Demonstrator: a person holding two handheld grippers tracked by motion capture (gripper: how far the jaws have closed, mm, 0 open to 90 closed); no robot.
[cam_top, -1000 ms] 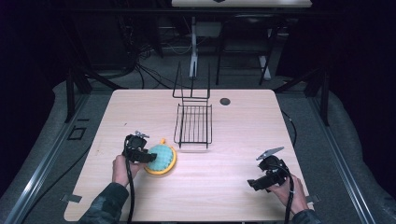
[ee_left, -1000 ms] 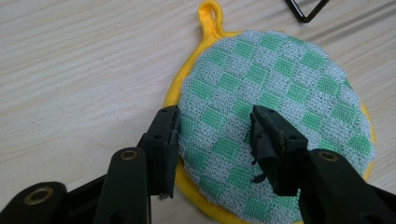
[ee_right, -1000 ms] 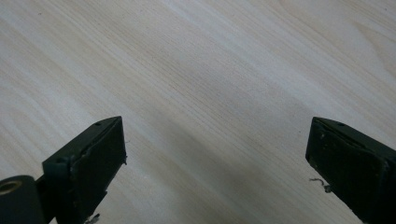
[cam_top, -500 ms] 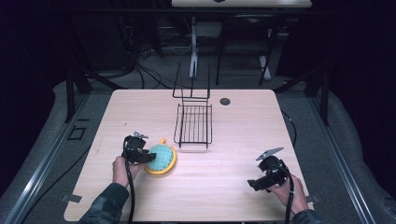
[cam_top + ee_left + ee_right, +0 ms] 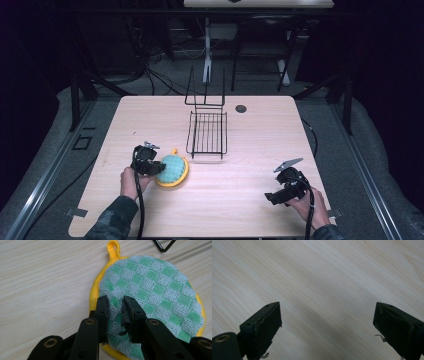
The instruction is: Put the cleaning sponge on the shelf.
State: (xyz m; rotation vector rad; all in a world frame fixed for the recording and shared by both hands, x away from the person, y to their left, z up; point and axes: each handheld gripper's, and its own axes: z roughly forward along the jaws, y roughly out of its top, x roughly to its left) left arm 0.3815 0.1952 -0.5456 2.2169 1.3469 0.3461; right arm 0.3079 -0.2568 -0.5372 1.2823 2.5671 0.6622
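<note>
Potholder's [image 5: 155,292] near edge under left hand-held gripper [image 5: 115,305]

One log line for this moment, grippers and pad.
left gripper: shut on pot holder edge | right gripper: open over bare table | wire rack: untouched

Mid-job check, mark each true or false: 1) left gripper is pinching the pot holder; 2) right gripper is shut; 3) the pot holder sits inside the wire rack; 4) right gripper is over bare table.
1) True: the left gripper is shut on the pot holder, fabric bunched between its jaws.
2) False: the right gripper is wide open.
3) False: it lies on the table, beside the wire rack.
4) True: wood grain under it.
</note>
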